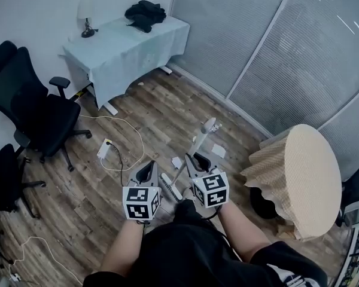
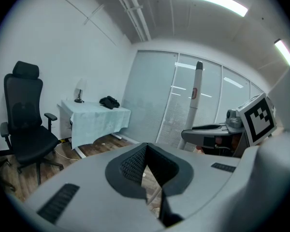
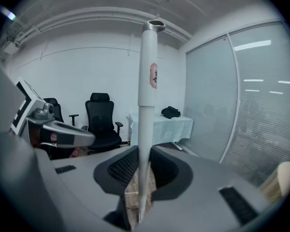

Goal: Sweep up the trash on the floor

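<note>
Plainly, right gripper (image 3: 144, 154) clenched on the white broom handle (image 3: 147, 81), pole standing between its jaws; left gripper (image 2: 146, 149) pressed closed, nothing in it, near the handle; paper scraps (image 1: 218, 150) on wood floor (image 1: 167, 109) just beyond both.

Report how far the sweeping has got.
Done: nothing that shows; white paper scraps lie loose on the wood floor. In hand: the right gripper is shut on the broom handle, the left gripper shut and empty. Left: sweeping up those scraps.
</note>
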Demonstrator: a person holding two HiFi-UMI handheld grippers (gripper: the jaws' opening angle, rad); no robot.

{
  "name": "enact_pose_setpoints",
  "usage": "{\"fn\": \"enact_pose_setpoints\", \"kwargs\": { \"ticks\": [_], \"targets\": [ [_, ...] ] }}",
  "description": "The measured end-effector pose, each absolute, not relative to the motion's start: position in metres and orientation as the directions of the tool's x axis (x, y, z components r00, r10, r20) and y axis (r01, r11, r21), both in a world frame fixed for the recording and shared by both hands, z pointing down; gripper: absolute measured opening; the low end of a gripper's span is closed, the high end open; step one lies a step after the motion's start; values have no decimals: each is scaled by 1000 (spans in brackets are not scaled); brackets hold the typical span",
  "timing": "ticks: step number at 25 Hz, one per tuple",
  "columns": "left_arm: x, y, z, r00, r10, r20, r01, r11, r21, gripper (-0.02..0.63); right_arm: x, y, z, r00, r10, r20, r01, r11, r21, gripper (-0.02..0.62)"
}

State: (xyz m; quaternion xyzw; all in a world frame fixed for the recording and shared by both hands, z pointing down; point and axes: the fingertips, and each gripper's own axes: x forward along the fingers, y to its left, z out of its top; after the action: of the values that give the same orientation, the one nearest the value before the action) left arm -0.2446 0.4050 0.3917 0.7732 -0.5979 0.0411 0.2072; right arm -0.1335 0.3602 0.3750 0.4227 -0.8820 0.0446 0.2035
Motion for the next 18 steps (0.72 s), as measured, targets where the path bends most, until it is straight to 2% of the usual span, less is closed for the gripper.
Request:
{"fn": "enact_pose_setpoints", "kwargs": {
  "ticks": [5,11,18],
  "targets": [
    [-218,355,396,279,-895,348,-947,-197,253,-6,-110,313,380,-584,-713,387,-763,645,37,87],
    [-164,283,400,285,-873,395,-958,-245,149,-6,-74,254,393,-622,-686,377,-742,670,-7,86],
    [-116,219,385,292,-878,379,-954,-240,179,-6,-25,193,405,-641,-677,362,-734,679,-31,86]
  ]
}}
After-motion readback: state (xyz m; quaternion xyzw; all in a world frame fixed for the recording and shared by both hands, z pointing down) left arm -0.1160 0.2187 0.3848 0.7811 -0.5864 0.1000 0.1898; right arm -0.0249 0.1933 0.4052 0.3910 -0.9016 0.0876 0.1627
